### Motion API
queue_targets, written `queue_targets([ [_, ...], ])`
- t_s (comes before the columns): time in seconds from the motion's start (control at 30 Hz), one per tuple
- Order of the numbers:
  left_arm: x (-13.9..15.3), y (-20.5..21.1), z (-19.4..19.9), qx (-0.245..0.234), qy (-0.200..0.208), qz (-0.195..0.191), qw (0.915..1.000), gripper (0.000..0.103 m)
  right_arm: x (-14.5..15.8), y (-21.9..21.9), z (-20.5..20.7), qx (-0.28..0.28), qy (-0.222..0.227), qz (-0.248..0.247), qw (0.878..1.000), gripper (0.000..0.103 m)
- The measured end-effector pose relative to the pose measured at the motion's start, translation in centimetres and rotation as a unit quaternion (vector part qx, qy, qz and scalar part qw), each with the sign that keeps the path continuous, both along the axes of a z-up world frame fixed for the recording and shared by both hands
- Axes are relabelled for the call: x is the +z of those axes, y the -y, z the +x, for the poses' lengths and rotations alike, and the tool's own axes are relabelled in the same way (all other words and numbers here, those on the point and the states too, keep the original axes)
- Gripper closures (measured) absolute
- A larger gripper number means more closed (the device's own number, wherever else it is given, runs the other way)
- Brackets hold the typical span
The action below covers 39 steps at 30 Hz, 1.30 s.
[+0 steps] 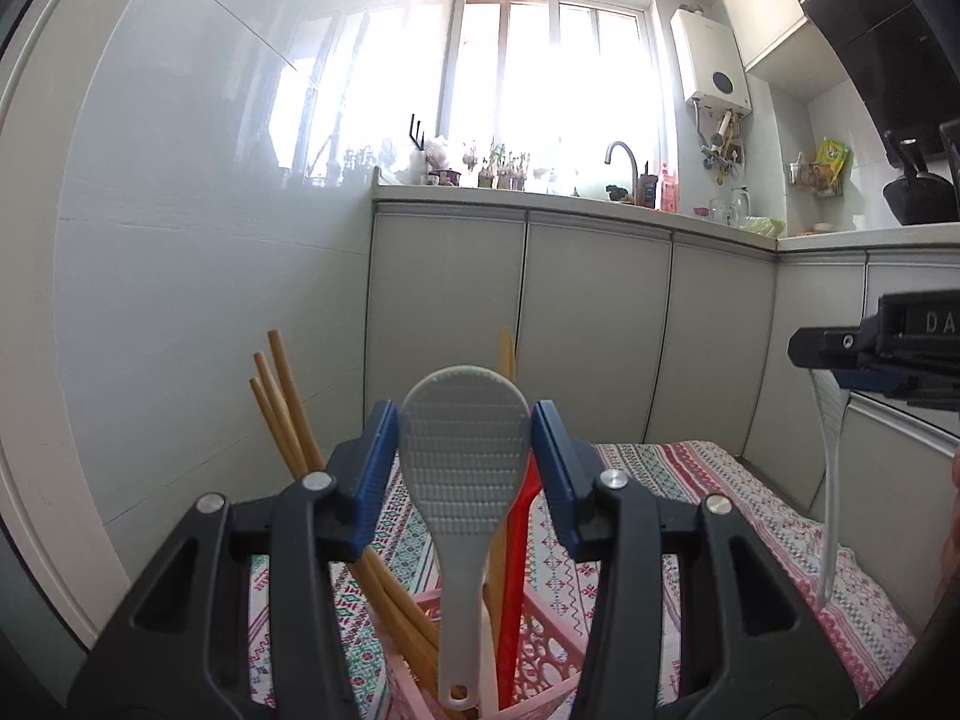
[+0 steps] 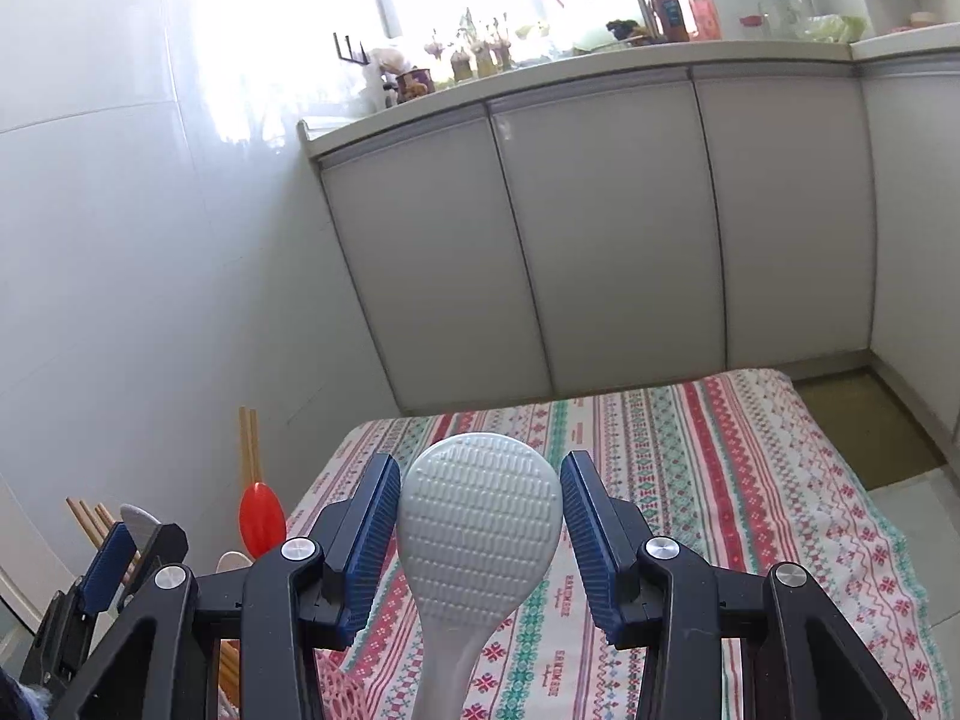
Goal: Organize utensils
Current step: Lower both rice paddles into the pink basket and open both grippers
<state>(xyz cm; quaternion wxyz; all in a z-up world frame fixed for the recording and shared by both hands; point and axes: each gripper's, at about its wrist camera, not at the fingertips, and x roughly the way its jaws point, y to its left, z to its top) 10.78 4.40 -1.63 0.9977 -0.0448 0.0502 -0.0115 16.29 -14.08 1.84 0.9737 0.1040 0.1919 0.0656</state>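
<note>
Chopsticks (image 1: 288, 420) and red spatula (image 1: 516, 546) crowd the, seemingly, pink basket (image 1: 540, 648).

Chopsticks (image 1: 282, 414) and a red spoon (image 2: 262, 517) crowd the basket (image 1: 540, 654) below the left hand-held gripper (image 1: 465, 468); ahead of the right hand-held gripper (image 2: 480, 522) the desk (image 2: 720, 480) lies bare.

Bright window (image 1: 552, 90) (glaring) above grey cabinets (image 1: 594, 324), white wall (image 1: 198, 210).

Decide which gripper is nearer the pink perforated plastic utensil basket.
Left. The left gripper sits directly above the pink perforated plastic utensil basket; the right gripper is off to its right, over the patterned tablecloth.
</note>
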Motion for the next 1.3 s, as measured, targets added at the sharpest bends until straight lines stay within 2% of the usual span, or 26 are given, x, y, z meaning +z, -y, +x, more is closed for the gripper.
queue_targets([
  [0.17,-0.8,-0.2,-0.5,0.010,-0.011,0.019,0.9997,0.055,0.1,0.2,-0.4,0.001,0.005,-0.005,1.000,0.054],
  [0.23,-0.8,-0.1,-0.6,0.005,-0.032,0.026,0.9992,0.037,0.1,0.4,-0.4,-0.001,0.003,-0.001,1.000,0.054],
  [0.3,0.1,-0.4,-1.1,0.002,-0.040,0.015,0.9991,0.030,0.1,0.5,-0.4,-0.001,0.002,0.002,1.000,0.054],
  [0.43,3.2,-2.4,-2.1,-0.008,-0.046,-0.065,0.9968,0.028,0.4,0.4,-0.8,0.001,0.008,0.000,1.000,0.054],
  [0.57,6.7,-6.0,-3.5,0.004,-0.055,-0.161,0.9854,0.025,0.5,-0.1,-1.0,0.003,0.014,0.006,1.000,0.054],
  [0.6,7.6,-7.0,-3.8,0.011,-0.062,-0.177,0.9821,0.021,0.4,-0.3,-1.1,0.002,0.016,0.008,1.000,0.054],
  [0.7,9.3,-9.2,-4.7,0.033,-0.097,-0.194,0.9756,0.018,0.1,-1.1,-1.2,-0.002,0.022,0.023,0.999,0.054],
  [0.87,9.6,-10.7,-4.5,0.073,-0.166,-0.164,0.9697,0.017,0.1,-3.7,-1.8,-0.019,0.048,0.039,0.998,0.054],
  [1.0,9.2,-10.6,-3.6,0.052,-0.203,-0.144,0.9672,0.017,0.4,-6.5,-1.7,0.000,0.072,0.032,0.997,0.054],
  [1.23,8.6,-10.5,-3.2,0.074,-0.215,-0.108,0.9678,0.016,-1.3,-11.4,-0.4,-0.005,0.078,0.001,0.997,0.054],
  [1.3,8.5,-10.8,-3.3,0.079,-0.212,-0.111,0.9677,0.016,-1.7,-12.7,-0.2,-0.019,0.085,-0.017,0.996,0.054],
])
